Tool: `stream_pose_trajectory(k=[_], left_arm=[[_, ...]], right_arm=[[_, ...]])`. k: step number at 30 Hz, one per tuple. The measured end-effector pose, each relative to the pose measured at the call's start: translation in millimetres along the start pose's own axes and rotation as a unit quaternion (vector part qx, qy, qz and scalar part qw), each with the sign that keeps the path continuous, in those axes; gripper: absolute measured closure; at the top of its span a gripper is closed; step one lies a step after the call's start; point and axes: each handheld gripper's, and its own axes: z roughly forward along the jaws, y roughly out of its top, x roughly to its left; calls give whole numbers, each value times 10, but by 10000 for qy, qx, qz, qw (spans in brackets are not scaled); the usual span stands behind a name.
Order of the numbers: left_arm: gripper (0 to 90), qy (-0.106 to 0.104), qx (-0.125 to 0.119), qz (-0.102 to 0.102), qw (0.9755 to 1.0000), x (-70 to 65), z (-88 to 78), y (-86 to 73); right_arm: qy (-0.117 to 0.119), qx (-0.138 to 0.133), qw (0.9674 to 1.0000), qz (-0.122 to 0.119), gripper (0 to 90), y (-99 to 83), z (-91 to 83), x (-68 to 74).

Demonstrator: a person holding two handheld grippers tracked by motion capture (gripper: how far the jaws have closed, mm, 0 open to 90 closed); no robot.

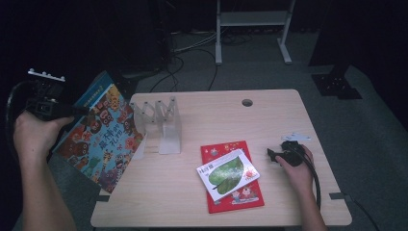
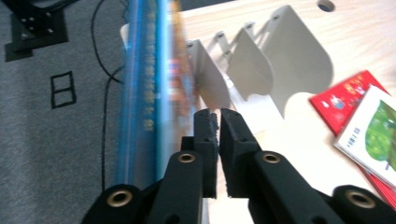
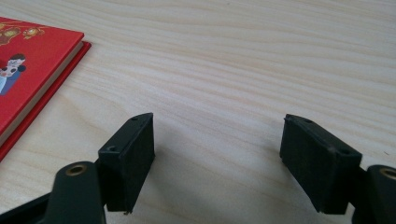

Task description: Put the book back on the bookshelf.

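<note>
**Bring the big book to the stand**

The left gripper [image 1: 72,111] is closed tight on the edge of the colourful book [image 1: 103,139], tilted at the table's left edge beside the white stand [image 1: 161,126]. Lift it upright, then slide it between two dividers. The right gripper [image 3: 217,154] rests open and empty on the table [image 1: 288,115].

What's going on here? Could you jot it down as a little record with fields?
left gripper: shut, at the edge of the picture book, which is tilted off the table's left side
right gripper: open, holding nothing, low over the table
rack: white, upright, no books in it
red book: flat on table
leaf book: lying on red book
</note>
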Motion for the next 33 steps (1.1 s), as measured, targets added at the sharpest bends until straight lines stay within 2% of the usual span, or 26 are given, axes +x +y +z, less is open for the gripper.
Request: stream_pose_trajectory(k=[6,15,20,30,33], left_arm=[[900,-214,153,106,9996,-55,62,-18],[900,-553,435,331,9970,-219,338,-60],[900,-692,674,483,9941,-322,528,-91],[900,-918,884,751,9890,-539,862,-186],[900,-1031,974,867,9861,-618,983,-222]], right_arm=[[-1,0,10000,-1,252,0,0,0],[-3,-1,10000,3,252,-1,0,1],[0,1,10000,4,252,-1,-1,3],[-1,1,10000,5,252,-1,-1,3],[-1,1,10000,6,252,-2,-1,3]])
